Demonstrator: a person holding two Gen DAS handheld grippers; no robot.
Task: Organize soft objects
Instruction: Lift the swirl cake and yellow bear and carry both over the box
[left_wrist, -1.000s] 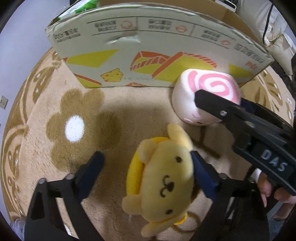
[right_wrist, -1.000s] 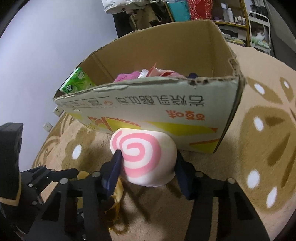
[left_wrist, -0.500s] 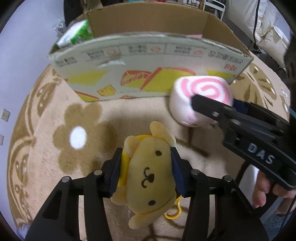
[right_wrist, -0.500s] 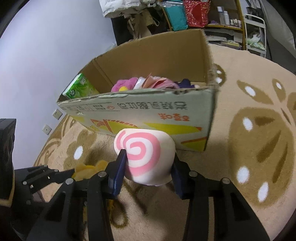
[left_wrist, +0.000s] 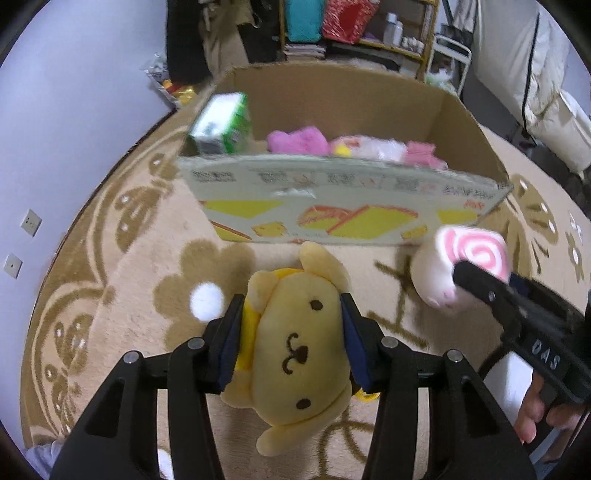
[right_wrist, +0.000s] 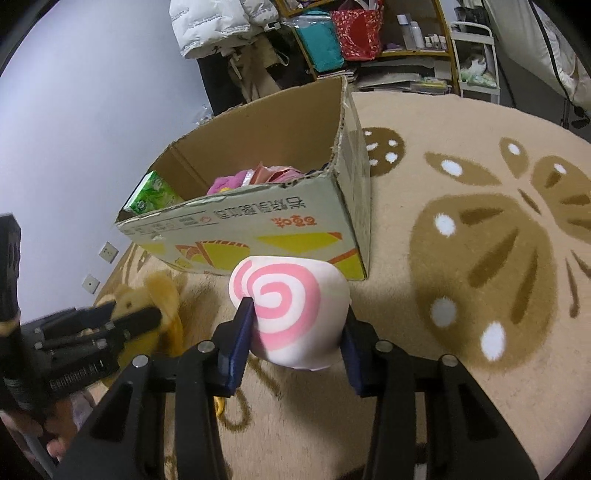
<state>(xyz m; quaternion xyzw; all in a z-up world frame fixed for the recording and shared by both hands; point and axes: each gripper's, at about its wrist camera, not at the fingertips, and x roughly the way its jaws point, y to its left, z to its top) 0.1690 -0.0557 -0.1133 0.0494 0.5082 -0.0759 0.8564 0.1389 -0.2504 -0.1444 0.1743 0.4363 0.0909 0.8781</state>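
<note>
The left gripper (left_wrist: 291, 343) is clamped on the yellow dog plush (left_wrist: 295, 350), its blue pads pressed into the head; the right gripper (right_wrist: 293, 334) squeezes the pink-swirl plush (right_wrist: 291, 310) the same way; both toys hang just in front of the cardboard box (right_wrist: 258, 229), which already holds pink soft toys (left_wrist: 299, 138) and a green tissue pack (left_wrist: 221, 123); the carry seems underway, and next each must clear the near wall before release; below lies a beige flower-patterned rug (right_wrist: 480, 240), with cluttered shelves (right_wrist: 406, 44) behind.

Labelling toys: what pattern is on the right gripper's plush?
A pink spiral on the white plush; right wrist view shows it best.
</note>
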